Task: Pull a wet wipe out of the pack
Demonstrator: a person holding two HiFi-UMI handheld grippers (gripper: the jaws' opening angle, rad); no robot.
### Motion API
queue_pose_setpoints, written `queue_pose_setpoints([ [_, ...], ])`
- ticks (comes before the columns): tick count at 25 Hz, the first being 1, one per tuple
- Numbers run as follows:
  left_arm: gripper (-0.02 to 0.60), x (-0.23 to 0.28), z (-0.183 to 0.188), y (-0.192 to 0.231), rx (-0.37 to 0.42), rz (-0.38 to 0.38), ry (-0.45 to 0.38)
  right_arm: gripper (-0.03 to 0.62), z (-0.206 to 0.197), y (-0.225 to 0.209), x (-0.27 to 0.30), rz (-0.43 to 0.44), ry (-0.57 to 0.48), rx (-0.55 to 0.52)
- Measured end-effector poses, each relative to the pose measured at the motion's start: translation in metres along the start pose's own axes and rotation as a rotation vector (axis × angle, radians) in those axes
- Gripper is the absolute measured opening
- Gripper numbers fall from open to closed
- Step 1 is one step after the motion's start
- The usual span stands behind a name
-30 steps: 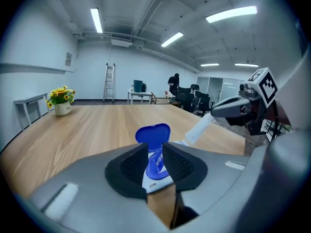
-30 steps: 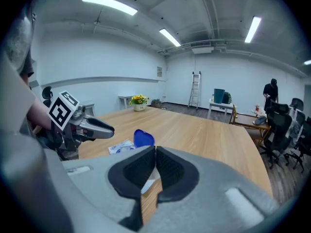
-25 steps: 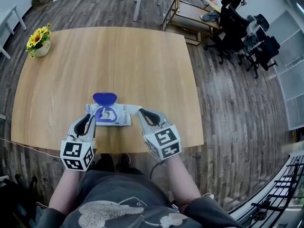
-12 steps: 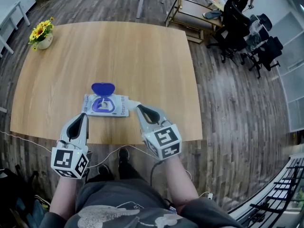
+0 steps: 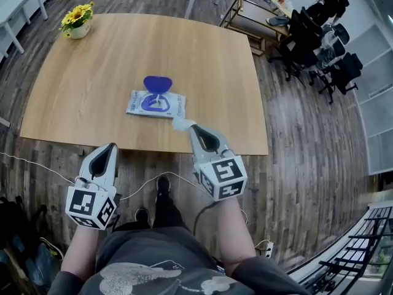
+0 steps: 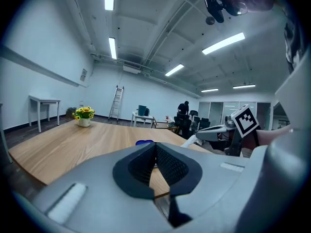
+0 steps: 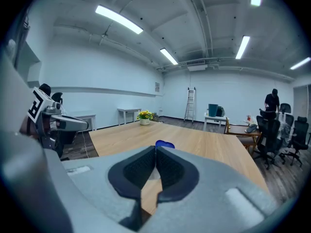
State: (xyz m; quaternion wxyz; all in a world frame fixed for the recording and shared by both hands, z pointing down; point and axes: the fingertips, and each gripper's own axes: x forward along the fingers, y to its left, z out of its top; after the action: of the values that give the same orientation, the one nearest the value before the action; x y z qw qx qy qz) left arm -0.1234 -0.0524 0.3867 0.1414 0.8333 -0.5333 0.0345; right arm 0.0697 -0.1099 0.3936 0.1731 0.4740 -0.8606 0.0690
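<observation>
The wooden counter (image 5: 92,60) fills the upper left of the head view; no brand or word on it can be read.

The right gripper (image 5: 191,129) reaches over the counter's near edge; its jaws are clenched on a small white wipe (image 5: 180,124), which shows pale between the pads in the right gripper view; its cube (image 5: 222,177) carries black-and-white square markers, with no letters.

The left gripper (image 5: 112,147) hangs off the counter's near edge, over the plank floor (image 5: 295,165), well apart from the pack; its jaws are pressed together with nothing between them; its cube (image 5: 91,206) bears the same kind of markers.

The pack (image 5: 156,105) lies flat on the counter near the front edge, just beyond the right gripper's tip; its blue lid (image 5: 157,83) stands flipped open toward the far side; there is dark print on its white label, too small to read.

The wipe sits just beside the pack's near right corner; whether it touches the pack I cannot tell.

A pot of yellow flowers (image 5: 76,18) stands at the counter's far left corner.
</observation>
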Motion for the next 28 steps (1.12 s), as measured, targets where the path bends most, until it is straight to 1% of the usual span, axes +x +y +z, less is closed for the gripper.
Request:
queue_pose_setpoints([
  [4,0.018,-0.037,0.005,-0.01,0.003,-0.044,-0.028,0.0,0.005,0.034,-0.044,-0.035,-0.025,0.002],
  [7,0.018,-0.051,0.013,-0.025,0.0,-0.097,-0.061,0.0,-0.001,0.052,-0.075,-0.067,-0.038,0.02],
  [10,0.018,-0.062,0.016,-0.039,-0.003,-0.144,-0.091,0.0,-0.01,0.064,-0.102,-0.101,-0.028,0.023],
  [14,0.018,-0.075,0.011,-0.057,0.018,-0.195,-0.083,0.0,-0.02,0.074,-0.128,-0.127,-0.022,0.038],
  [16,0.018,-0.081,0.008,-0.065,0.029,-0.208,-0.083,0.0,-0.022,0.076,-0.137,-0.129,-0.028,0.046],
  [18,0.018,-0.088,0.012,-0.072,0.033,-0.199,-0.087,0.0,-0.022,0.078,-0.145,-0.126,-0.039,0.047],
  [23,0.018,-0.11,0.015,-0.092,0.027,-0.141,-0.12,0.0,-0.027,0.085,-0.171,-0.1,-0.068,0.037],
  [28,0.018,-0.14,-0.001,-0.127,0.035,-0.116,-0.117,0.0,-0.04,0.097,-0.218,-0.072,-0.081,0.023],
])
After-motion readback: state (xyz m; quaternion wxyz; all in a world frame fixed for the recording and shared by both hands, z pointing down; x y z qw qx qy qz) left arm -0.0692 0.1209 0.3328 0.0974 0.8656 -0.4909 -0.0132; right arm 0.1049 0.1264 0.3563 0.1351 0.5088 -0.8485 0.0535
